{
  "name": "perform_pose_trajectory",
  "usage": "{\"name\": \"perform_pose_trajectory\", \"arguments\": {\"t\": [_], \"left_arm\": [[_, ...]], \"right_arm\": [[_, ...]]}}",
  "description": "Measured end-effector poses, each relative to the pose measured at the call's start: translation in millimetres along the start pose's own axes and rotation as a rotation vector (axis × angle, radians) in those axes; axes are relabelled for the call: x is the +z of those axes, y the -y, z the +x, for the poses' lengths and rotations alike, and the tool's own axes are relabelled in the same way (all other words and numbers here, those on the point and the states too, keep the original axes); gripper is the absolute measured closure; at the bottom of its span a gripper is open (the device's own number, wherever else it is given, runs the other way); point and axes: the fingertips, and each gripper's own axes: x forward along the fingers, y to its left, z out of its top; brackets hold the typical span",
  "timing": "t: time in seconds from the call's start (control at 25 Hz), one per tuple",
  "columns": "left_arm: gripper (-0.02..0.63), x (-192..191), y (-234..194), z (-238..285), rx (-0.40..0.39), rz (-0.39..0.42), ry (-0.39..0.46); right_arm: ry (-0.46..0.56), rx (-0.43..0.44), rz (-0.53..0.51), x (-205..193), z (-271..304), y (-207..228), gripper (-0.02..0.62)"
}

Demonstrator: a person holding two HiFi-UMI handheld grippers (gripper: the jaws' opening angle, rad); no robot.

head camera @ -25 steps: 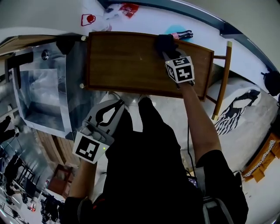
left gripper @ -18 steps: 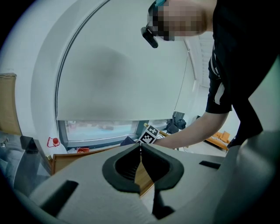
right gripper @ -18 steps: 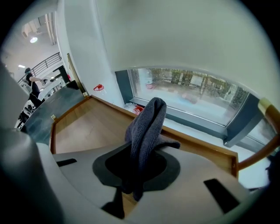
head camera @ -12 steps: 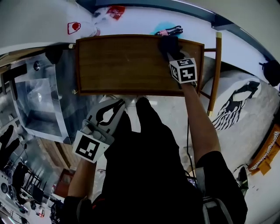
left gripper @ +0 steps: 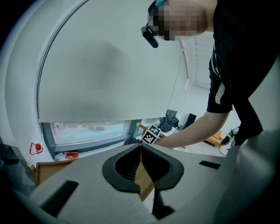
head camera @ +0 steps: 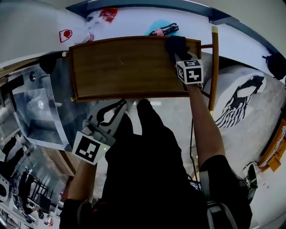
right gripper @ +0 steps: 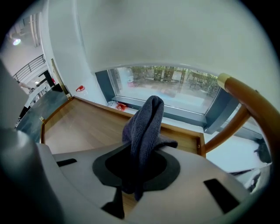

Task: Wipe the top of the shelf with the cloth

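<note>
The brown wooden shelf top lies below me in the head view. A dark grey-blue cloth rests on its far right corner, and my right gripper is shut on that cloth. In the right gripper view the cloth stands bunched up between the jaws, over the shelf top. My left gripper hangs off the shelf's near edge, by my legs. Its jaws are shut with nothing in them; the left gripper faces the window, with a sliver of shelf wood showing through it.
A shiny metal and glass unit stands left of the shelf. A wooden post rises at the shelf's right end, also seen as the wooden post. Small items and a red packet lie on the window sill behind. A patterned white rug lies to the right.
My right gripper has slid the cloth to the right along the shelf's far edge, toward the right corner. The left gripper has stayed where it was.
</note>
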Motion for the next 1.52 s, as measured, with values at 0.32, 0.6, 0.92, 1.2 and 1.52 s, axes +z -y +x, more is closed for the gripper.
{"name": "perform_pose_trajectory", "arguments": {"t": [0.32,0.6,0.92,1.2,1.52], "left_arm": [[0.578,2,0,10,-0.029,0.013,-0.011],[0.578,4,1,8,-0.025,0.024,-0.015],[0.578,6,0,-8,0.032,0.022,0.015],[0.578,-2,-6,-34,0.065,0.004,0.032],[0.578,-13,-26,-81,0.099,-0.017,0.062]], "right_arm": [[-0.020,-0.068,0.023,-10,-8,24,0.540],[-0.021,-0.102,0.046,-18,-16,36,0.540],[0.008,-0.084,0.025,-8,-24,23,0.540],[0.034,-0.046,-0.007,7,-25,-15,0.540],[0.116,0.068,-0.044,47,-28,-118,0.540]]}}
